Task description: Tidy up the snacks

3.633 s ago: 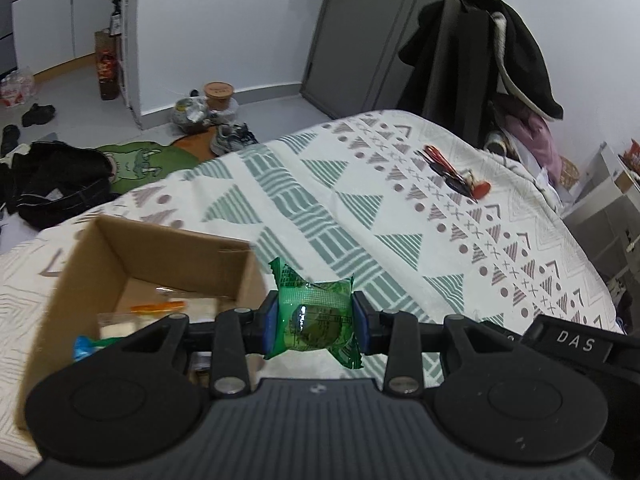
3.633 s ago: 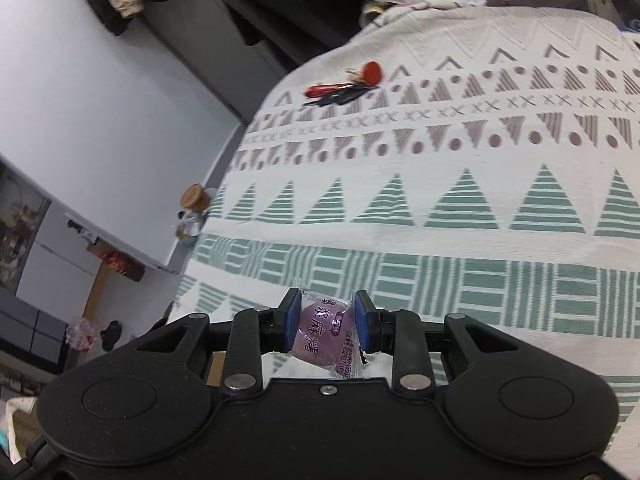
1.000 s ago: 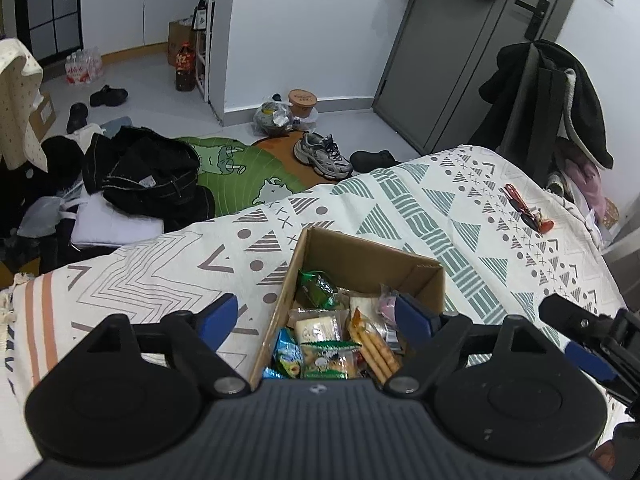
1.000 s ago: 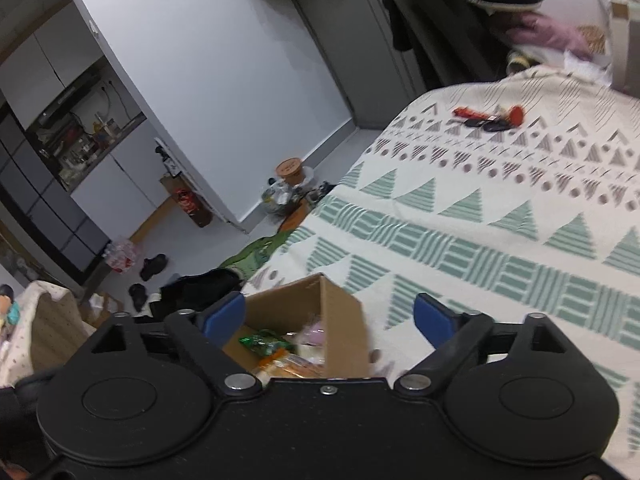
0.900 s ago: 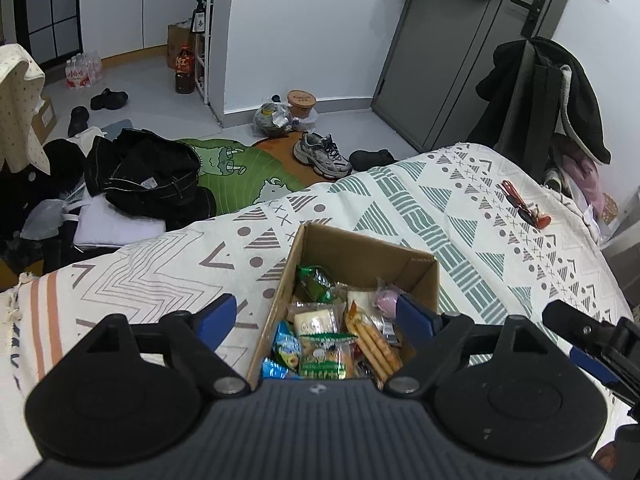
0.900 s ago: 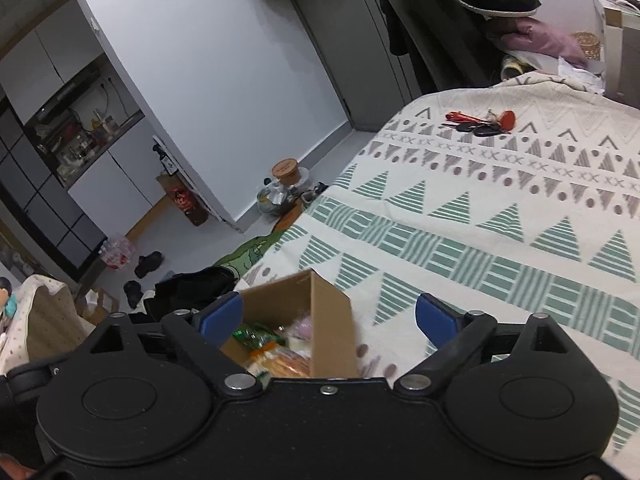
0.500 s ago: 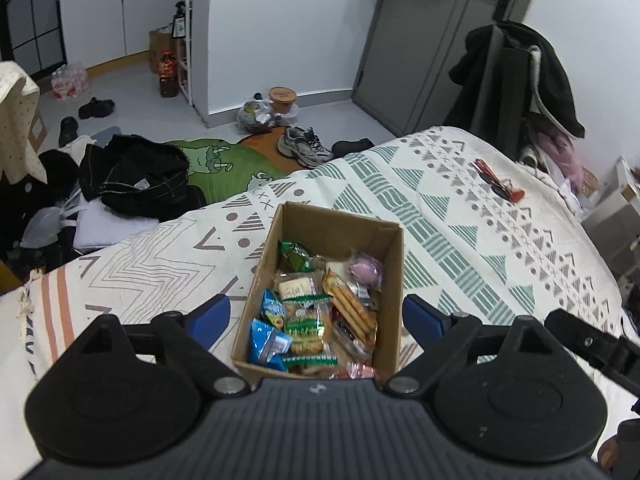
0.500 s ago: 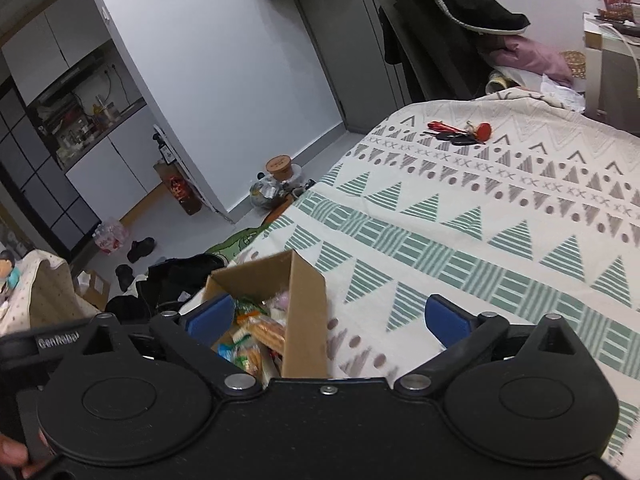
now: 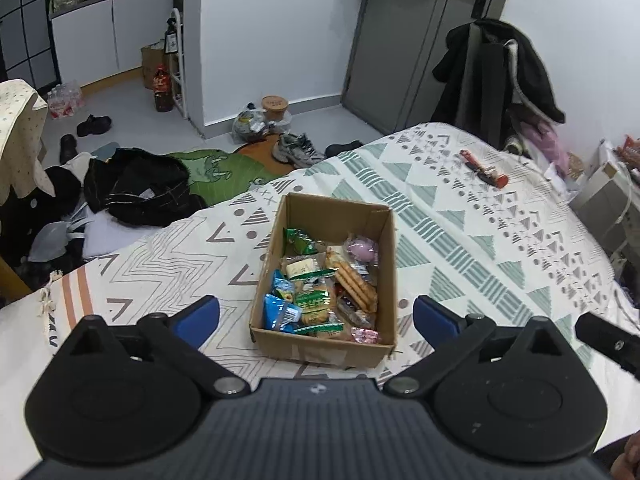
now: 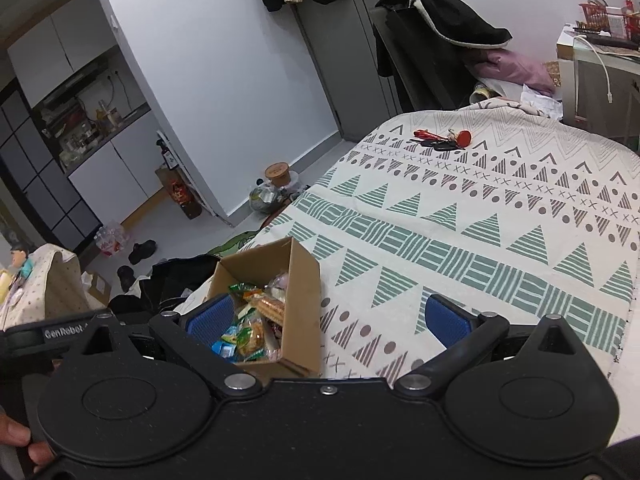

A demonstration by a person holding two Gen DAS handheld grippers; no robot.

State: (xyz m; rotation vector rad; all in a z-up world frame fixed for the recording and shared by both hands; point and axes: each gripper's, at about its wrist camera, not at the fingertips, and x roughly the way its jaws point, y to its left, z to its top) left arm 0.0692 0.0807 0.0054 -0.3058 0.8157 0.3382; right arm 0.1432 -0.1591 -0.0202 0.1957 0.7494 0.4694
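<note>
Both grippers back off since 0.5 s ago, box smaller in view | left gripper (image 9: 316, 316) spread wide, empty | right gripper (image 10: 328, 320) spread wide, empty | cardboard box (image 9: 360, 216) at 12 o'clock on bedspread (image 9: 500, 240), snacks (image 9: 320, 284) inside | keys (image 10: 440, 142) far, 1 o'clock

1. Cardboard box (image 9: 332, 216) – matt brown paperboard.
2. Snack packets (image 9: 316, 292) – glossy plastic film.
3. Bedspread (image 9: 480, 232) – matt woven cloth.
4. Left gripper (image 9: 316, 316) – matt black plastic, metal screws.
</note>
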